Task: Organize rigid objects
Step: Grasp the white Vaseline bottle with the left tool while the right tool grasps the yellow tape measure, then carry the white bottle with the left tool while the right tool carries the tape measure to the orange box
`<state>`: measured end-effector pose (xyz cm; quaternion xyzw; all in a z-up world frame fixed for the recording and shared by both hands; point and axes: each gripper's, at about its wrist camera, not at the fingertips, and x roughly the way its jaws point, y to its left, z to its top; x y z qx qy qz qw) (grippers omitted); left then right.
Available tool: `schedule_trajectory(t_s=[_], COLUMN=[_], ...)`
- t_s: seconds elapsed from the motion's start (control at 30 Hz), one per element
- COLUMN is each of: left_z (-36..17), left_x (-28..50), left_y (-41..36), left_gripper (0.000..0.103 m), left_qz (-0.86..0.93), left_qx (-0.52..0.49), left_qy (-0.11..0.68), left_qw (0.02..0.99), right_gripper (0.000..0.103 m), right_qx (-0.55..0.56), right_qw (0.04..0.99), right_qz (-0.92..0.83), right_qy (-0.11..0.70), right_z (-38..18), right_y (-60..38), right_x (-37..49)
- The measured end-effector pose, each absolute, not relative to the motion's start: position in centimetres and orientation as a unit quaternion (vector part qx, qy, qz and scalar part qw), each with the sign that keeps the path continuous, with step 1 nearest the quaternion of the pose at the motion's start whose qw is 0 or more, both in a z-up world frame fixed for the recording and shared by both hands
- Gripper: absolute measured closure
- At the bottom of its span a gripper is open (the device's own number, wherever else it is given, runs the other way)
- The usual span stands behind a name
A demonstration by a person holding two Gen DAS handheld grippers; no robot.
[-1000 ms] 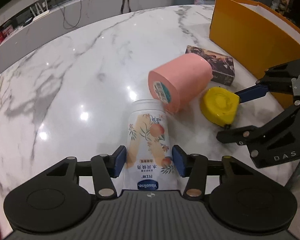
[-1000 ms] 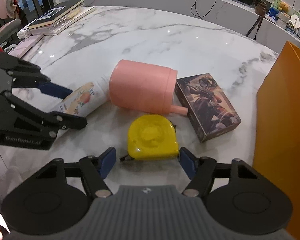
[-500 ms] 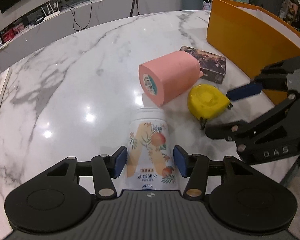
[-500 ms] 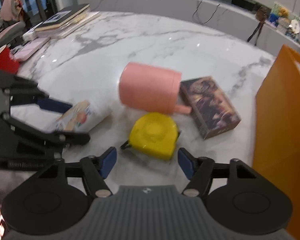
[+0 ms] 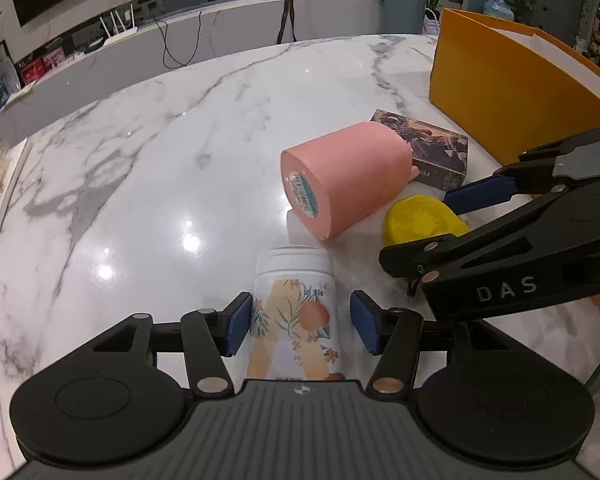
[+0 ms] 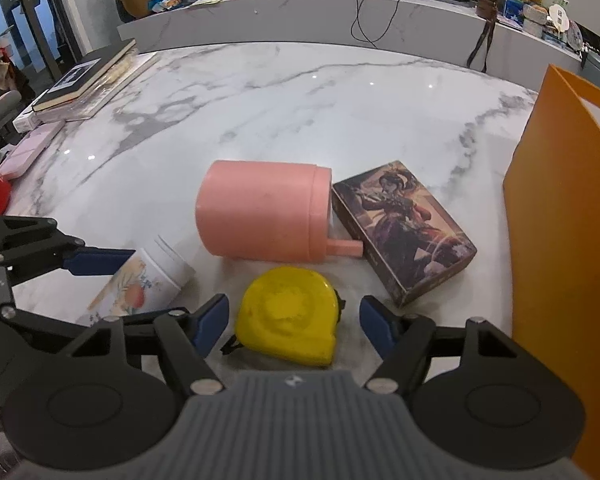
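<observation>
The lotion bottle (image 5: pixel 292 312) lies on its side on the glossy marble table (image 5: pixel 148 168), its long axis running straight away from the left gripper (image 5: pixel 300 322), white ribbed cap at the far end; it is smooth white plastic printed with peaches and leaves. It sits between the left gripper's blue pads, whose jaws are opening: the left pad stands just at the bottle's side and a clear gap shows at the right pad, so nothing is clamped. Ahead and to the right of that gripper lies the pink cup (image 6: pixel 260 216), a matte plastic cylinder on its side with its labelled base toward the bottle and a short stub handle pointing at the card box (image 6: pixel 404 228). The box is flat, rectangular printed cardboard, touching or nearly touching the cup's rim end. Nearer, the yellow tape measure (image 6: pixel 288 316), a rounded, scuffed plastic case lying flat, sits between the pads of the right gripper (image 6: pixel 294 322); those jaws are closing, about half spread, with gaps on both sides of the case. Right of that gripper stands the orange box (image 6: pixel 560 248), smooth-walled, upright and open-topped.
</observation>
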<state>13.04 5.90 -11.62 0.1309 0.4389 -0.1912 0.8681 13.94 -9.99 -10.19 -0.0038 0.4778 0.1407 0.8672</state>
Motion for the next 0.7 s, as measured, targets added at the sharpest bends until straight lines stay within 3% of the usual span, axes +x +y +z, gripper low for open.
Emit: schedule_trajectory(t_s=[0.1, 0.2, 0.7], left_z=[-11.6, -11.5, -11.0], left_x=[12.8, 12.7, 11.8], left_y=[5.8, 5.8, 6.7], left_gripper=[0.041, 0.052, 0.053], left_qz=[-0.191, -0.197, -0.164], left_qx=[0.134, 0.121, 0.075], left_qy=[0.435, 0.438, 0.452], left_qw=[0.87, 0.869, 0.874], right_gripper=[0.033, 0.043, 0.047], right_qx=[-0.006, -0.006, -0.014], right_qw=[0.869, 0.87, 0.869], right_qz=[0.14, 0.145, 0.144], right_qy=[0.475, 0.471, 0.472], right_z=[-10.3, -10.3, -9.8], right_y=[-10.0, -10.0, -10.6], right_x=[13.7, 13.6, 12.0])
